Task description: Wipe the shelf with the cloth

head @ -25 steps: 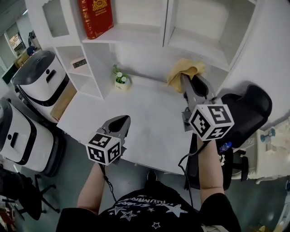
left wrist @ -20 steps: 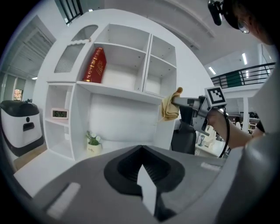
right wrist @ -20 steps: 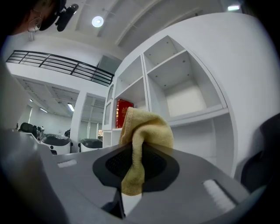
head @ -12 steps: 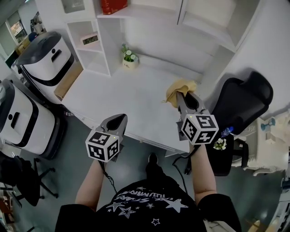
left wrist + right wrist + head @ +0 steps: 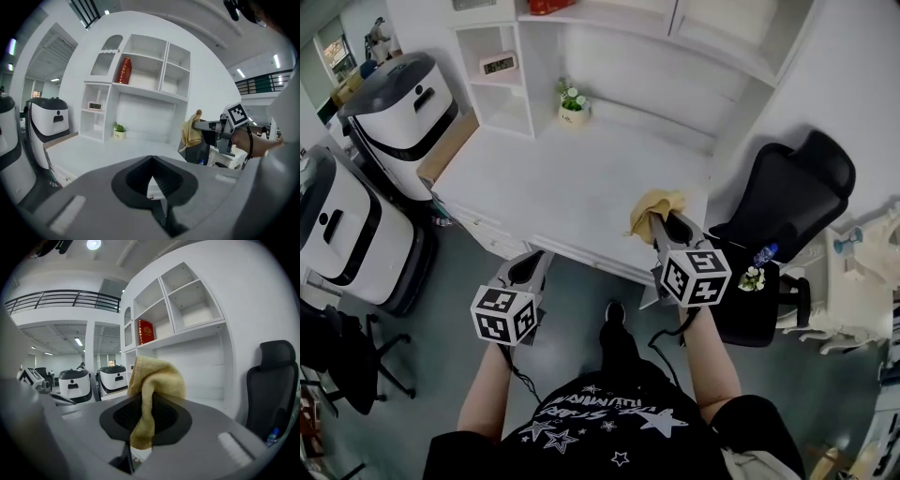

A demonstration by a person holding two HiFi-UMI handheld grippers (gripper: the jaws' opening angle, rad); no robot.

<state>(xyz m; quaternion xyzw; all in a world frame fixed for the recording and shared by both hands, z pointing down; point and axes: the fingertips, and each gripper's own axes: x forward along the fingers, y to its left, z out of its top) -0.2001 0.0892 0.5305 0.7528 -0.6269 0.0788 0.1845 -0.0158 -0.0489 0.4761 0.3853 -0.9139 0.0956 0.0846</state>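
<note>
The right gripper (image 5: 659,223) is pinching the cloth (image 5: 650,204) by a loose fold; the left gripper (image 5: 532,265) is hanging clenched, empty. Rubbing the shelf (image 5: 187,335) hard risks tugging it free.

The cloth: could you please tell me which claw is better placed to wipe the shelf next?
Right, probably. The right claw is shut on the yellow cloth; the left claw is shut and empty, off the desk.

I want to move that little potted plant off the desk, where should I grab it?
Grip the pot across its sides, below the leaves, coming from the open front of the desk: it stands upright with the shelf unit behind and beside it. The empty left hand-held gripper would suit.
</note>
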